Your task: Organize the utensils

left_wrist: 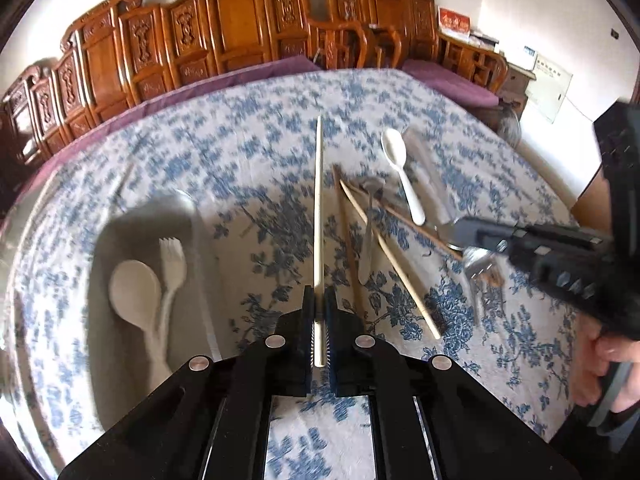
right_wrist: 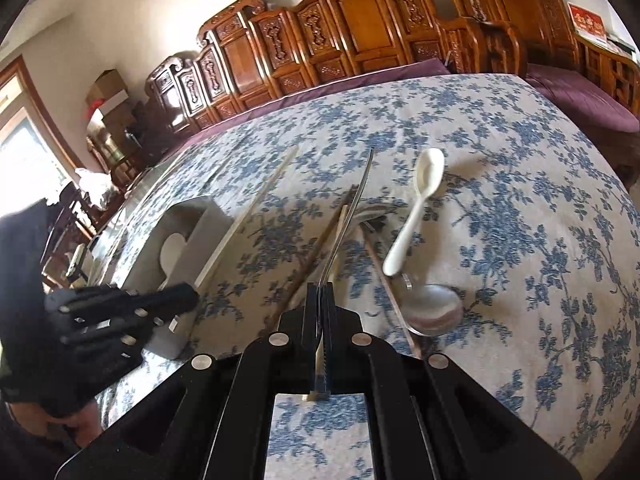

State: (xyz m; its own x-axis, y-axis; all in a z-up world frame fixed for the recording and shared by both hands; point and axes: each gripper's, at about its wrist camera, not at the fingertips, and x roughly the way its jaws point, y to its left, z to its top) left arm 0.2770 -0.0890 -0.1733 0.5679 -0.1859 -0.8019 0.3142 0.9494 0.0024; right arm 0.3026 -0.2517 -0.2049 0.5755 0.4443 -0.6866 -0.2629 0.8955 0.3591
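My left gripper (left_wrist: 319, 320) is shut on a pale chopstick (left_wrist: 319, 208) that points away over the table. It also shows in the right wrist view (right_wrist: 256, 216), held by the left gripper (right_wrist: 188, 296). My right gripper (right_wrist: 323, 312) is shut on a metal fork (right_wrist: 352, 216), handle pointing forward; in the left wrist view the right gripper (left_wrist: 476, 240) holds the fork (left_wrist: 478, 266) with tines hanging down. A grey tray (left_wrist: 132, 380) at left holds a white spoon (left_wrist: 134, 292) and a white fork (left_wrist: 172, 264).
On the blue floral tablecloth (right_wrist: 500, 200) lie a white spoon (right_wrist: 416, 208), a metal spoon (right_wrist: 430, 308), a metal utensil (left_wrist: 370, 224) and several wooden chopsticks (left_wrist: 388, 252). Carved wooden chairs (left_wrist: 240, 28) stand behind the table.
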